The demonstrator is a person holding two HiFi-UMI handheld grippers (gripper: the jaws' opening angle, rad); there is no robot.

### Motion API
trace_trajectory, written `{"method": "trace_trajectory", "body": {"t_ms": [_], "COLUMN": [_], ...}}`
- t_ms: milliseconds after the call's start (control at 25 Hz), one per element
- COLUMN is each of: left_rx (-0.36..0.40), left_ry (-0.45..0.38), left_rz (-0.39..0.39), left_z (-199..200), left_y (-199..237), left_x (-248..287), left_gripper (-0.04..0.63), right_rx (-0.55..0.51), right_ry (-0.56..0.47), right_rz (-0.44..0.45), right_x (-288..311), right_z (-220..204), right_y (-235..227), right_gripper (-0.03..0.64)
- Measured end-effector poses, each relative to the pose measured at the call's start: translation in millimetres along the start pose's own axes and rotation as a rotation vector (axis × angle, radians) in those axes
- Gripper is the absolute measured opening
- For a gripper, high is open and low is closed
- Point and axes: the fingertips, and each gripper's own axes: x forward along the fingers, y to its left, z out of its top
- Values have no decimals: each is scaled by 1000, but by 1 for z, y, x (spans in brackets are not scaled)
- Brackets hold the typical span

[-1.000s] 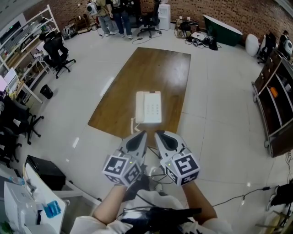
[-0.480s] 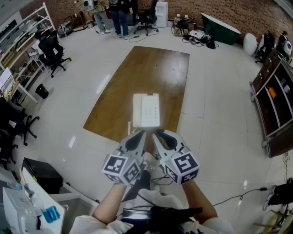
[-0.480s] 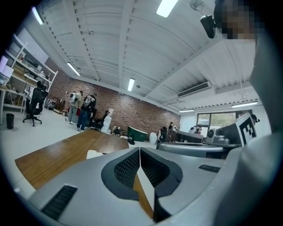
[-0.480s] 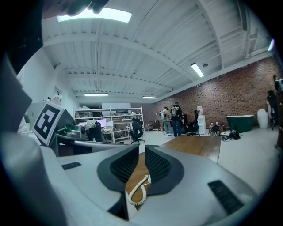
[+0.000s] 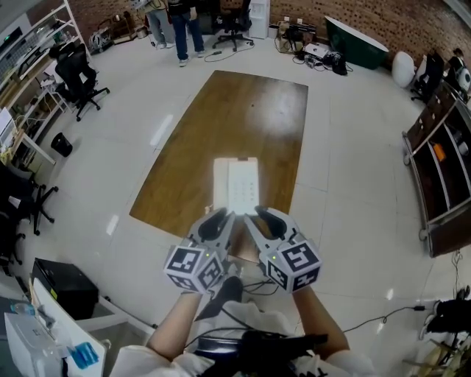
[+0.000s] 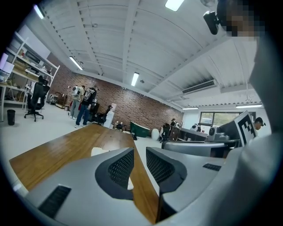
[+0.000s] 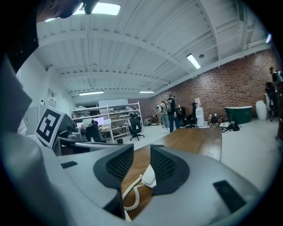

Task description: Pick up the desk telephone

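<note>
The white desk telephone (image 5: 237, 184) lies flat near the near end of the brown wooden table (image 5: 250, 110). Both grippers are held side by side at the table's near edge, just short of the phone. My left gripper (image 5: 221, 220) points level at its near left corner, and a white part of the phone (image 6: 100, 151) shows past its left jaw. My right gripper (image 5: 260, 218) points slightly down. Between its jaws I see the phone's handset end (image 7: 148, 175) and coiled cord (image 7: 131, 197) further off. Both pairs of jaws are opening, with a narrow gap and nothing pressed between them.
The table stands alone on a pale tiled floor. People (image 5: 176, 22) stand at the far end by office chairs (image 5: 73, 70). A dark shelf unit (image 5: 441, 147) lines the right wall. A black box (image 5: 65, 283) and cables lie near my feet.
Both grippers have moved forward and a little down, close up to the phone's near edge. Their jaws, shut before, have parted slightly.
</note>
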Motion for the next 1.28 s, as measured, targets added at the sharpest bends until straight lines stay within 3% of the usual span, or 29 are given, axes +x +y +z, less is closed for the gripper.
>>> {"method": "trace_trajectory", "body": {"t_ms": [120, 200, 360, 440, 520, 600, 800, 880, 1080, 1160, 1280], "left_rx": [-15, -34, -48, -55, -72, -96, -143, -166, -230, -257, -291], "left_ry": [20, 40, 66, 81, 107, 142, 201, 231, 289, 308, 329], "left_rz": [2, -1, 15, 25, 29, 32, 56, 55, 61, 49, 42], "left_z": [-4, -9, -16, -20, -28, -38, -62, -73, -98, -107, -116], "left_y": [15, 24, 42, 51, 62, 73, 97, 107, 133, 139, 150], "left_x": [14, 22, 37, 44, 53, 61, 74, 81, 94, 100, 108], "left_gripper": [94, 163, 164, 164, 181, 256, 262, 330, 331, 385, 385], "right_rx": [13, 21, 49, 75, 92, 103, 145, 161, 207, 229, 264], "right_ry": [18, 27, 48, 71, 93, 108, 157, 170, 227, 261, 304], "right_rz": [-16, -23, -31, -32, -42, -53, -63, -74, -106, -109, -114], "right_x": [14, 22, 38, 47, 56, 64, 80, 85, 99, 104, 111], "right_z": [-3, -5, -11, -18, -25, -30, -47, -53, -78, -92, -111], "right_y": [-12, -19, -32, -39, -47, -54, -69, -76, -96, -103, -110], "right_gripper": [123, 123, 123, 179, 181, 181, 221, 221, 245, 276, 290]}}
